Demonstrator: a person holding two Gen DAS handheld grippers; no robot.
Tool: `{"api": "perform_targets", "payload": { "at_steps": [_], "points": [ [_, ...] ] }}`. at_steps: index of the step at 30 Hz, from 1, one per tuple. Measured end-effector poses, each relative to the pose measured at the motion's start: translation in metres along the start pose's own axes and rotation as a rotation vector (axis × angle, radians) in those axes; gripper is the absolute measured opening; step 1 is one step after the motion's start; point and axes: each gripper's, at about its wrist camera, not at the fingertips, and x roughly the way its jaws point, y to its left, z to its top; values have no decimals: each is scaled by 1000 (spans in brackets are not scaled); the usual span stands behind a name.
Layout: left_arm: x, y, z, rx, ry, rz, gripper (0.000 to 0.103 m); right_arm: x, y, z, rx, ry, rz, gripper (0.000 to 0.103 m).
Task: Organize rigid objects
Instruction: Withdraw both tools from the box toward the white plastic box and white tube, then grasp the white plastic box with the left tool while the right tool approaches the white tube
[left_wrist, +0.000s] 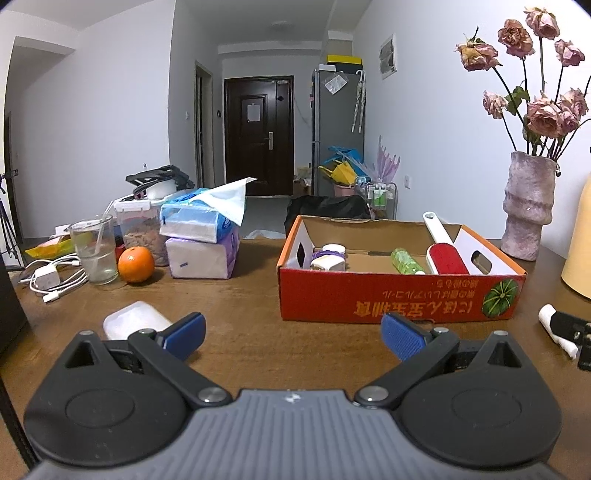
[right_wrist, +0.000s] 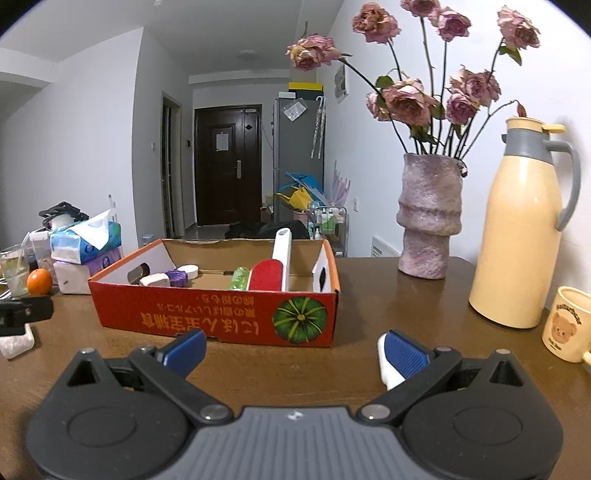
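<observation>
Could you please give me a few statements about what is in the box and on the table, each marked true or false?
1. The red lint brush lies inside the orange cardboard box. True.
2. The orange sits inside the box. False: it sits on the table, beside the drinking glass.
3. The left gripper has its jaws open and empty. True.
4. The cream thermos lies on its side. False: it stands upright, right of the vase.
5. The bear mug stands on the table. True.
</observation>
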Motion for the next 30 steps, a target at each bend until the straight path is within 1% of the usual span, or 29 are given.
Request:
{"api": "perform_targets", "payload": {
  "at_steps": [6,11,16,24,30],
  "points": [
    [-9,12,-4,-24,0,-4,103,-8,-5,-7,4,7,-18,103],
    [-11,35,-9,-47,-9,-9,103,-11,-12,-13,14,16,-47,103],
    [-8,60,-13,-41,0,13,103,-11,-22,-18,38,28,-95,103],
    [3,98,-17,-28,36,34,103,-8,-39,-23,79,41,-178,103],
    [23,124,-19,-4,77,57,103,-4,-49,-24,103,52,-233,103]
  ]
}}
